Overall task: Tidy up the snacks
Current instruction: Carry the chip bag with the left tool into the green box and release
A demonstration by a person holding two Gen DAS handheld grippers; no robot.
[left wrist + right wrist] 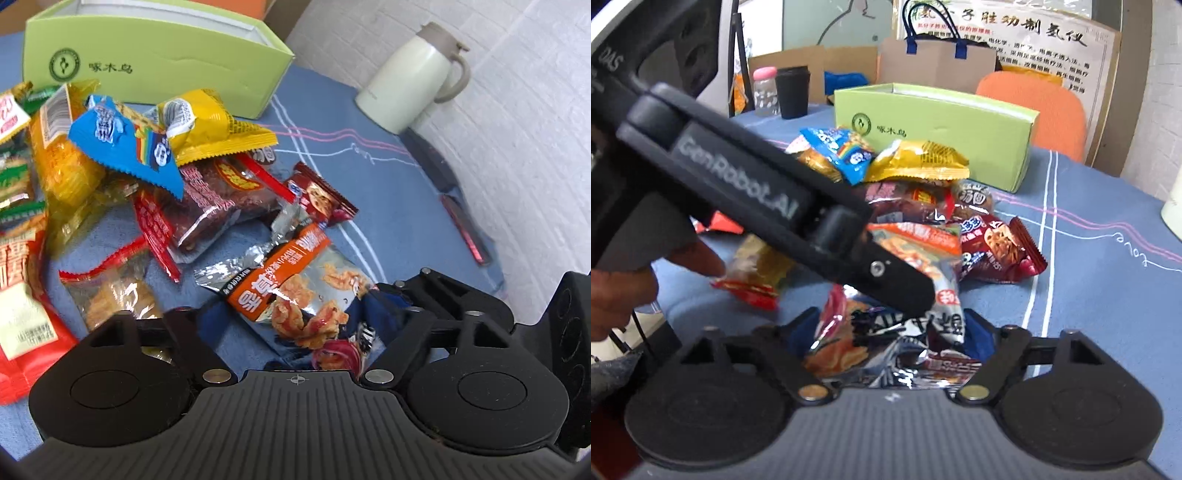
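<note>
A heap of snack packets lies on the blue tablecloth (351,155) before an open green box (155,62), also in the right wrist view (945,125). A silver and orange chip packet (295,291) lies nearest. My left gripper (295,325) is open around its near end, and its finger (886,277) presses on the packet in the right wrist view. My right gripper (894,343) has the same packet's (897,347) crumpled end between its fingers; whether they pinch it is unclear. A yellow packet (210,125), a blue packet (125,140) and dark red packets (214,199) lie behind.
A cream thermos jug (410,74) stands at the table's far right by a white wall. A dark red bar (465,229) lies near the edge. An orange chair (1034,107), a paper bag (938,62), a black cup (792,92) and a small bottle (764,90) stand beyond the box.
</note>
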